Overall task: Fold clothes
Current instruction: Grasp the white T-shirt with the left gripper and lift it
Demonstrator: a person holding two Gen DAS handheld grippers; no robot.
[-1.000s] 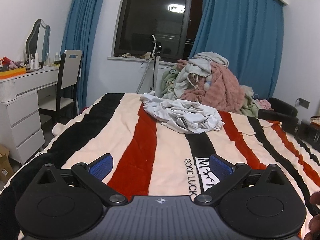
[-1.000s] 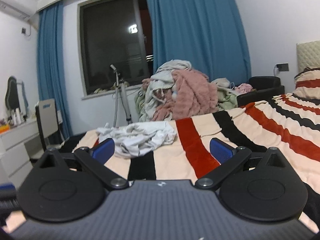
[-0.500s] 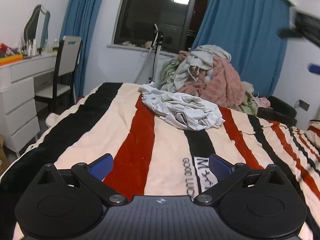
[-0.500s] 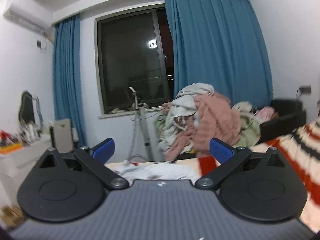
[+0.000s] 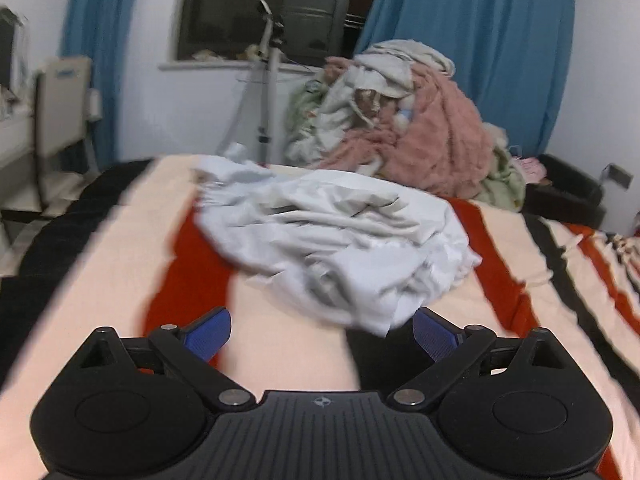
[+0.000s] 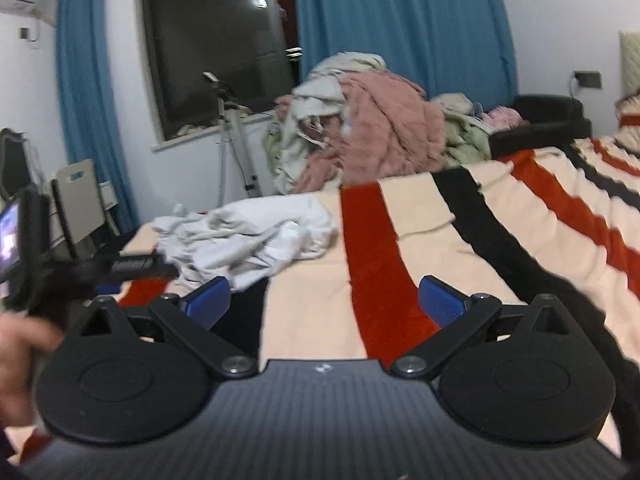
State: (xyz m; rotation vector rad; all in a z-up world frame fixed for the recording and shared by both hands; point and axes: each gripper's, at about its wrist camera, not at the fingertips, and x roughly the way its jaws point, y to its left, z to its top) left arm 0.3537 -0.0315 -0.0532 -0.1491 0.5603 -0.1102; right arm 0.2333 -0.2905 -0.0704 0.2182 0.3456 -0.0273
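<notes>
The white garment (image 5: 340, 240) lies crumpled on my bed's striped blanket (image 5: 280, 344), cream with red and black bands, towards the foot end near the window wall. Behind it I see a heap of clothes (image 5: 404, 128) topped by something pink and fluffy, blue curtains (image 5: 472, 48) either side of a dark window (image 5: 272, 4), a tripod (image 5: 268, 92), and a chair (image 5: 60, 108) at the left. My left tongs (image 5: 322, 330) hover low over the blanket just short of the garment's near edge, blue pads spread wide, nothing between them. My right tongs (image 6: 324, 298) sit further right over the red stripe, also spread and empty. From the right wrist view, a hand (image 6: 18, 356) shows at the left edge, blurred, holding the other tool.
</notes>
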